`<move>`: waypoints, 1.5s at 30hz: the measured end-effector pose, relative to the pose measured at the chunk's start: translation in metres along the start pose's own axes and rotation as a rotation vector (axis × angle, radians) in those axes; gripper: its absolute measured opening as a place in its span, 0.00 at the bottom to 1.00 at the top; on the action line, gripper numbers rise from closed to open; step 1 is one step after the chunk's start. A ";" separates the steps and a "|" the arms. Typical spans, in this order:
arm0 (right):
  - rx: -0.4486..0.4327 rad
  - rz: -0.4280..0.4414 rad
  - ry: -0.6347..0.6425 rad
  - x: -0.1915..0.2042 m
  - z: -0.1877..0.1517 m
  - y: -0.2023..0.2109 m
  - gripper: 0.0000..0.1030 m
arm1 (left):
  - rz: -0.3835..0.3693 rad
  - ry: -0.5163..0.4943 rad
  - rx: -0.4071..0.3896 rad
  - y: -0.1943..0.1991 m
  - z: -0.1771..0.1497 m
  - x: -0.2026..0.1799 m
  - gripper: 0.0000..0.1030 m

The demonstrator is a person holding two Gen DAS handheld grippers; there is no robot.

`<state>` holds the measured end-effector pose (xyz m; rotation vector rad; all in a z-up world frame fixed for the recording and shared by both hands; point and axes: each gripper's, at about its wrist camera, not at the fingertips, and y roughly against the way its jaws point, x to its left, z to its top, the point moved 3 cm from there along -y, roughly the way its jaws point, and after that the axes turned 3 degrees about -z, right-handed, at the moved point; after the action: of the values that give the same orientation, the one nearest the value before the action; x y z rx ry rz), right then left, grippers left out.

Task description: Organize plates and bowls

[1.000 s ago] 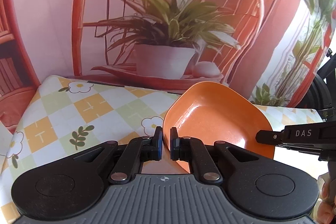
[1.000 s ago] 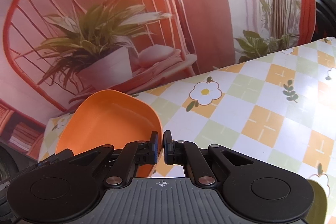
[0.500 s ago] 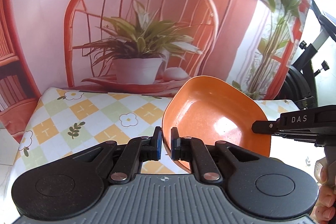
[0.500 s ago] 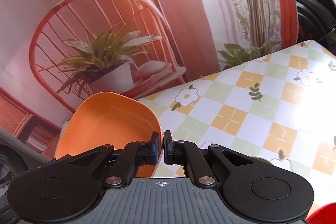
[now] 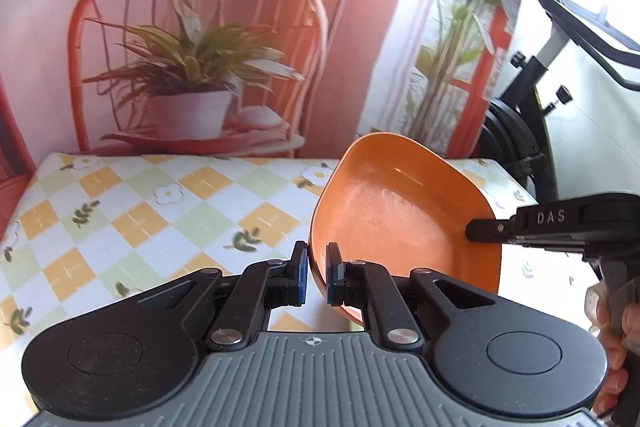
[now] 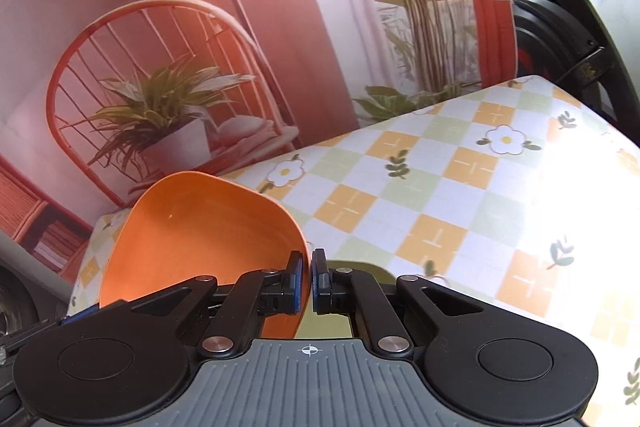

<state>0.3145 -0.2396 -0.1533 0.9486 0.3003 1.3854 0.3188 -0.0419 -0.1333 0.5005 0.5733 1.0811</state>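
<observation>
While both grippers clamp opposite rims of the orange bowl (image 5: 404, 211), left gripper (image 5: 317, 277) and right gripper (image 6: 306, 281), we carry it above the checked table (image 5: 140, 203); next we need somewhere to set it.

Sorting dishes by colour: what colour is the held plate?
Orange, inside and out; the orange plate shows best in the left wrist view.

Lifted orange plate (image 5: 400, 215) higher above checkered tablecloth (image 5: 140, 211), pulled back toward 6 o'clock; more tabletop and an olive-green dish (image 6: 352, 265) came into view.
</observation>
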 end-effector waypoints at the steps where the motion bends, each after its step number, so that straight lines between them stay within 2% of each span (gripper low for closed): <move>1: -0.006 -0.008 0.011 -0.004 -0.001 0.002 0.04 | -0.007 -0.004 0.009 -0.001 -0.004 -0.005 0.10; 11: 0.002 -0.032 0.084 -0.033 -0.002 -0.003 0.05 | -0.067 -0.015 0.101 -0.019 -0.035 -0.029 0.13; 27: 0.091 -0.048 0.132 -0.045 -0.003 -0.047 0.06 | -0.050 -0.003 0.200 -0.052 -0.052 -0.037 0.15; 45: 0.145 -0.041 0.130 -0.047 -0.012 -0.065 0.05 | -0.006 -0.031 0.217 -0.061 -0.054 -0.033 0.15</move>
<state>0.3410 -0.2711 -0.2229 0.9673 0.5209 1.4042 0.3130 -0.0900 -0.2060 0.7030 0.6679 1.0090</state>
